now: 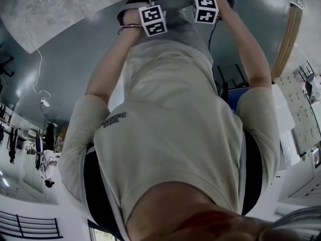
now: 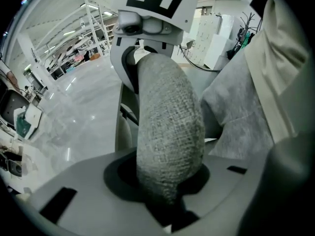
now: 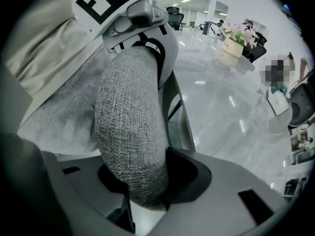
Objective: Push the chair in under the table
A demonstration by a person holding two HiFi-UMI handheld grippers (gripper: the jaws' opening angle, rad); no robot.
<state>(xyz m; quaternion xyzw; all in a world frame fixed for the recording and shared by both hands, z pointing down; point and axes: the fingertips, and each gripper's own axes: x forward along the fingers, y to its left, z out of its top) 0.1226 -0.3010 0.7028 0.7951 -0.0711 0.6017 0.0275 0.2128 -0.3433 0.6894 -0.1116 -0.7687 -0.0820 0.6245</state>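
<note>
Left gripper (image 2: 170, 193): was closed on the padded top edge of the chair back (image 2: 170, 117); the grey weave was pinched between its two jaws and narrowed where it was squeezed.
Right gripper (image 3: 142, 193): was likewise clamped on the same edge, further along; the gap between its jaws was filled by the fabric, which was pressed against the jaw on the table side.
Chair back: was run straight ahead from each pair of jaws to the other gripper, so the edge was held at two points.
Table (image 3: 231, 107): its glossy marble top was seen beyond the right gripper's jaws, to the outer side of the padded edge; how far the chair was already under it could not be told.
Step judged in hand: the chair was being pushed in by its back.
How it would be done well: both grips should be held firm, the push shared evenly so the chair is not slewed, and the force directed level so the legs are slid, not tipped. The push should be stopped before the table edge is met by the back.
</note>
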